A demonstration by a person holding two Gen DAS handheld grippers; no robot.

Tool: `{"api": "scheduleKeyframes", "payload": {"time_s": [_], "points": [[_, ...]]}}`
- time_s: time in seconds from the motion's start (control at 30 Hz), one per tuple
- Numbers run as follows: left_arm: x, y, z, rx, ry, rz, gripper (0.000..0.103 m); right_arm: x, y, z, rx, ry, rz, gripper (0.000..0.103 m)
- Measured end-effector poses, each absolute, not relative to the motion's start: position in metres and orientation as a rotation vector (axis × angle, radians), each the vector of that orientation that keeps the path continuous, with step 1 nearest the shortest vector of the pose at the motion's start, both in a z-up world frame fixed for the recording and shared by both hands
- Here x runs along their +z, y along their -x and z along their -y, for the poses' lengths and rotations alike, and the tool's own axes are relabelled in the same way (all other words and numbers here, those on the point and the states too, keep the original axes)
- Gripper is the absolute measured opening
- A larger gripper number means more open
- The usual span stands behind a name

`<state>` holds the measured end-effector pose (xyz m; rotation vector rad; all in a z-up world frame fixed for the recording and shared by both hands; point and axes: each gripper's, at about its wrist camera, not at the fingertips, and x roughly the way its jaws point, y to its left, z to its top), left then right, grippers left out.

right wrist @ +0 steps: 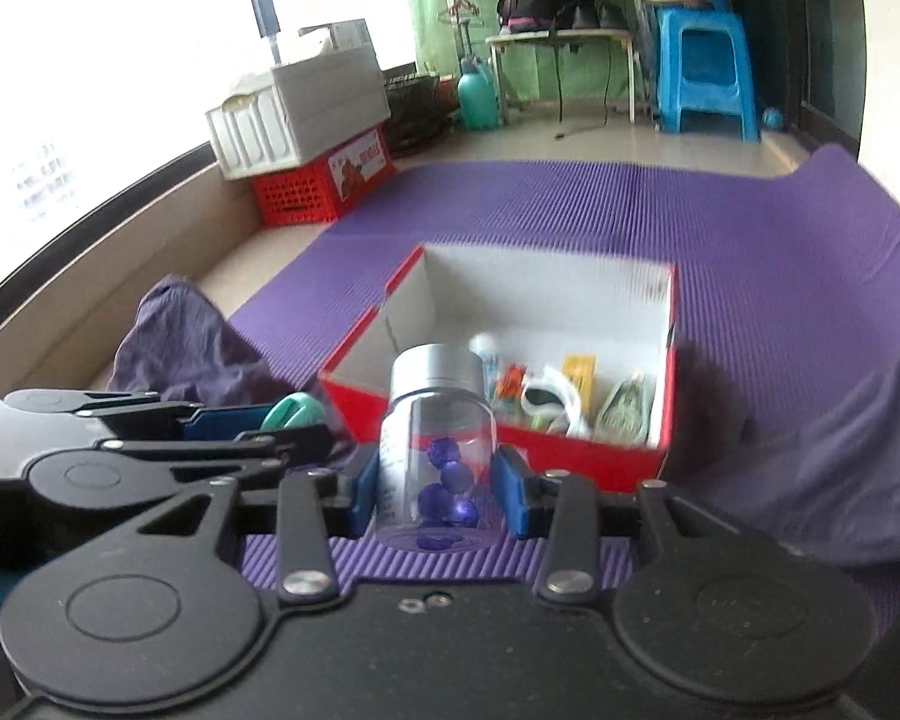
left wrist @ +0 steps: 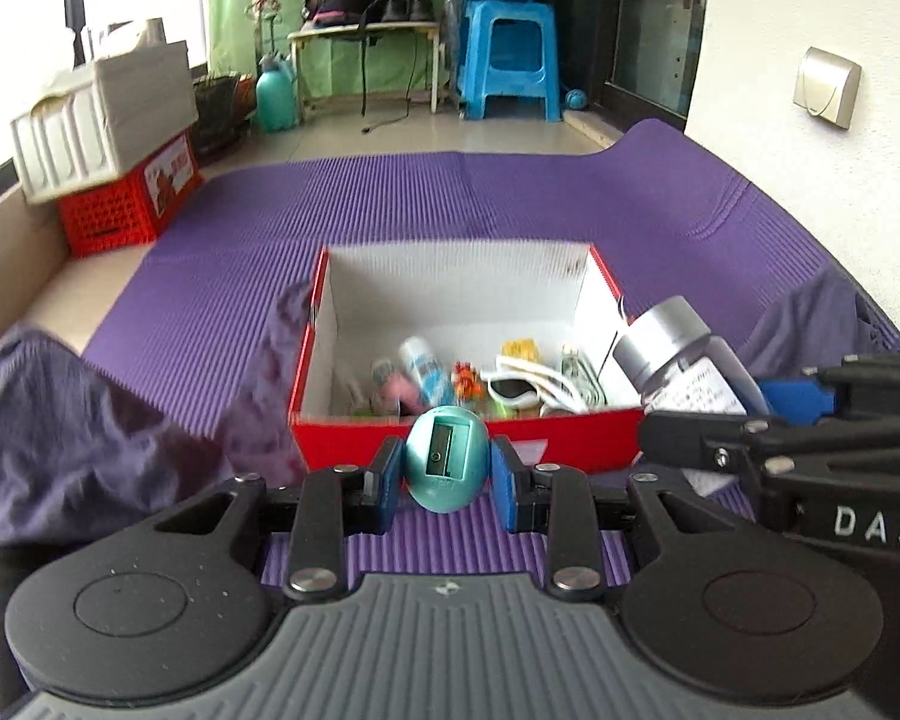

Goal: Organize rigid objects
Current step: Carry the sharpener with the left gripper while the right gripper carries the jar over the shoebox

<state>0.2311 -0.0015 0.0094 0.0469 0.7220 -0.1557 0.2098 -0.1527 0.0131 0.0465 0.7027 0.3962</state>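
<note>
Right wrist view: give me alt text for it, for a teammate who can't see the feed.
The right gripper is shut on a clear jar with a silver lid and purple pieces inside, held upright above a purple mat. Just beyond stands an open red box holding small items, with the left gripper alongside gripping a teal sharpener.

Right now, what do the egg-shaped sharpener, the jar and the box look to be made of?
Egg-shaped sharpener: smooth teal plastic, slightly glossy, with a darker insert that probably holds the blade.
Jar: clear wall, glass or hard plastic, with purple pieces showing through; its cap looks like brushed silver metal or metallised plastic.
Box: cardboard, red outside, white inside, with folded edges.
</note>
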Motion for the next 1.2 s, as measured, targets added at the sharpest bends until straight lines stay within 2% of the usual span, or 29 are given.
{"api": "scheduleKeyframes", "payload": {"time_s": [0.57, 1.2], "points": [[0.012, -0.312, 0.003, -0.135, -0.156, -0.703, 0.03, 0.014, -0.289, 0.162, 0.31, 0.0, -0.684, 0.039], [-0.066, -0.41, -0.008, -0.093, -0.152, -0.851, 0.03, -0.064, -0.388, 0.156, 0.214, 0.004, -0.827, 0.039]]}}
